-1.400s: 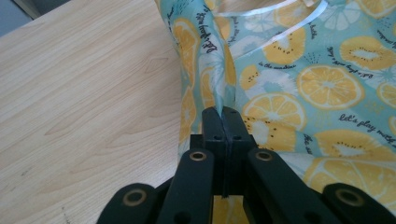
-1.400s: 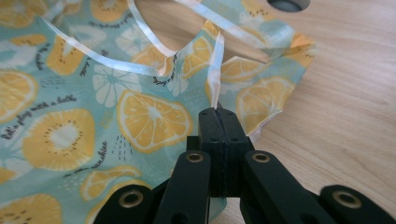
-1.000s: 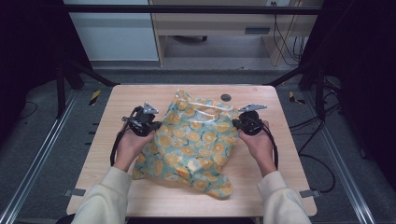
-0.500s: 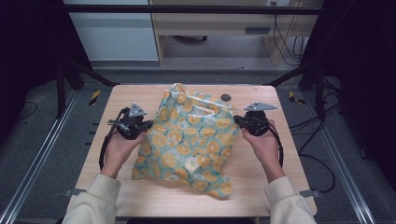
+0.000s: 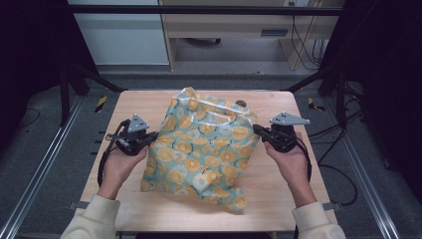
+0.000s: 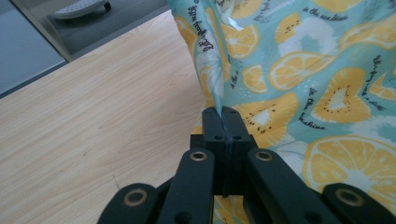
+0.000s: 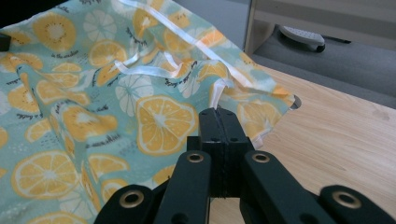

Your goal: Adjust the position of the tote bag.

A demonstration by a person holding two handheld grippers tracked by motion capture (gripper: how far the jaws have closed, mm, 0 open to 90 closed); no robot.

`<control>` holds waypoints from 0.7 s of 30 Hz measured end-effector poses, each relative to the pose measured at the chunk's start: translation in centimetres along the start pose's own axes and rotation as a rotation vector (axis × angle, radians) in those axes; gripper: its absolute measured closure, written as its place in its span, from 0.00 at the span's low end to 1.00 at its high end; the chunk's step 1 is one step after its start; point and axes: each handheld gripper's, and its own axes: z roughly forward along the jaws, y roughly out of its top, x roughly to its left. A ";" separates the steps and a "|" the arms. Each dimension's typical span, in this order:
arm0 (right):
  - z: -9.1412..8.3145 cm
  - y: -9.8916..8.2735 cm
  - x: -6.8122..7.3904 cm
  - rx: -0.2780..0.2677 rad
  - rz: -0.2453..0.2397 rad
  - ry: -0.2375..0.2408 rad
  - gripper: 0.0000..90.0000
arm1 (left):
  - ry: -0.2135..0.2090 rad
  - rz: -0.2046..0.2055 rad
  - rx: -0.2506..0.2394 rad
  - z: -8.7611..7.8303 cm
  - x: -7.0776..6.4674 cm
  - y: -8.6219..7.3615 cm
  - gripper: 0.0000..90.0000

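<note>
At the table's [image 5: 124, 209] centre lies the orange-print bag [image 5: 204, 149], mouth toward twelve o'clock, bottom corner trailing toward five; the likely trouble is the slick film slipping from a thin edge pinch if the hands pull apart too hard, or one side lifting faster and the bag twisting; the left gripper [image 5: 152, 135], at nine o'clock, has its jaws pressed together on the bag's side edge; the right gripper [image 5: 258, 130], at three o'clock, is likewise clamped on the opposite edge near the white ribbon handle [image 7: 149, 70]
</note>
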 end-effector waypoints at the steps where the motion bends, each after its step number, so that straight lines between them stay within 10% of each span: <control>1: -0.2 0.0 0.0 -0.004 -0.001 0.001 1.00 | 0.001 0.001 -0.004 -0.1 -0.1 -0.2 1.00; 21: -1.7 0.4 0.3 -0.073 0.018 0.010 1.00 | 0.005 -0.003 -0.050 -1.9 -0.7 -1.6 1.00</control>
